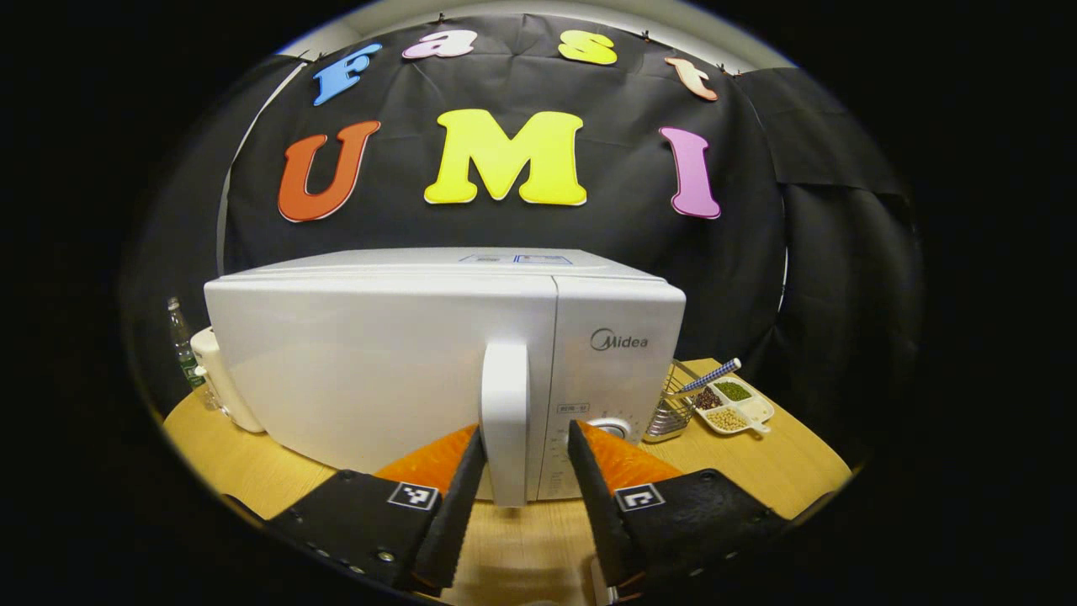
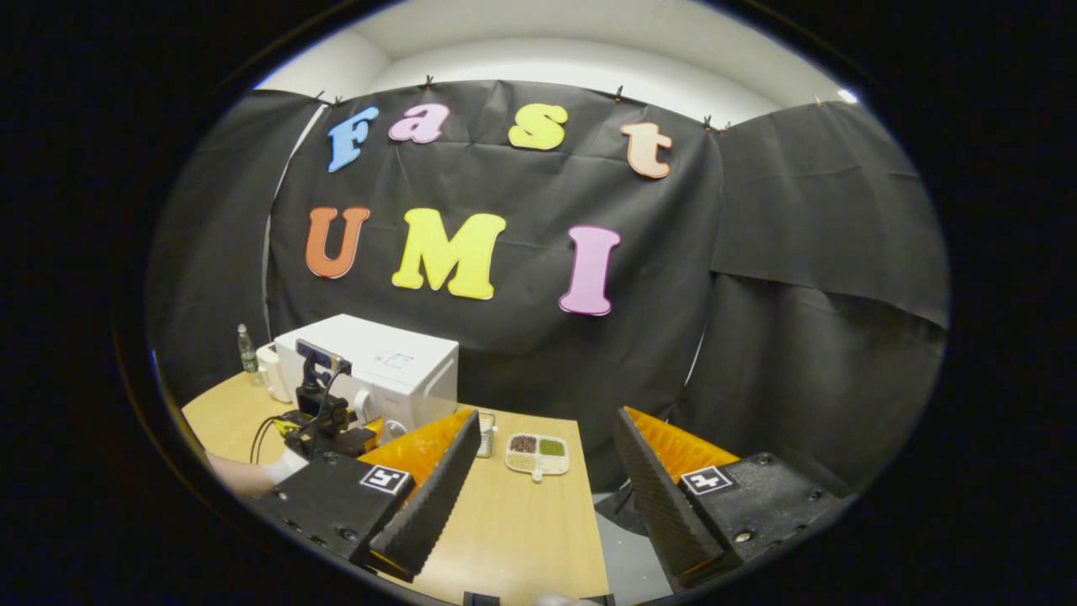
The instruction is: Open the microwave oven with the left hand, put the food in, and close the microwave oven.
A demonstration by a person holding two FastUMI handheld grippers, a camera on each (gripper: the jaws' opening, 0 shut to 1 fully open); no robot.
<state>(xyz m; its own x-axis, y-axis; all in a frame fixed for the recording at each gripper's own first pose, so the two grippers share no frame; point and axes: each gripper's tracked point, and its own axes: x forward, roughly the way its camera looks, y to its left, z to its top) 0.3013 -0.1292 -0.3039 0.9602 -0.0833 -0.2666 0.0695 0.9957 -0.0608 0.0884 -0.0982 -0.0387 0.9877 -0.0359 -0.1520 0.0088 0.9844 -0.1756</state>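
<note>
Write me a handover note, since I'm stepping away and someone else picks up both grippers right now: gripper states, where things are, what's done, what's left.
Left gripper: open, jaws either side of the microwave's door handle, not yet closed on it.
Right gripper: open, holding nothing, raised over the table's right end.
Microwave: door shut, standing on the table.
Food: a divided tray with several fillings sits on the table to the right of the microwave, beside a wire basket.
Done: left gripper lined up on the handle.
Left: grip and pull the door open, put the tray in, close the door.
</note>
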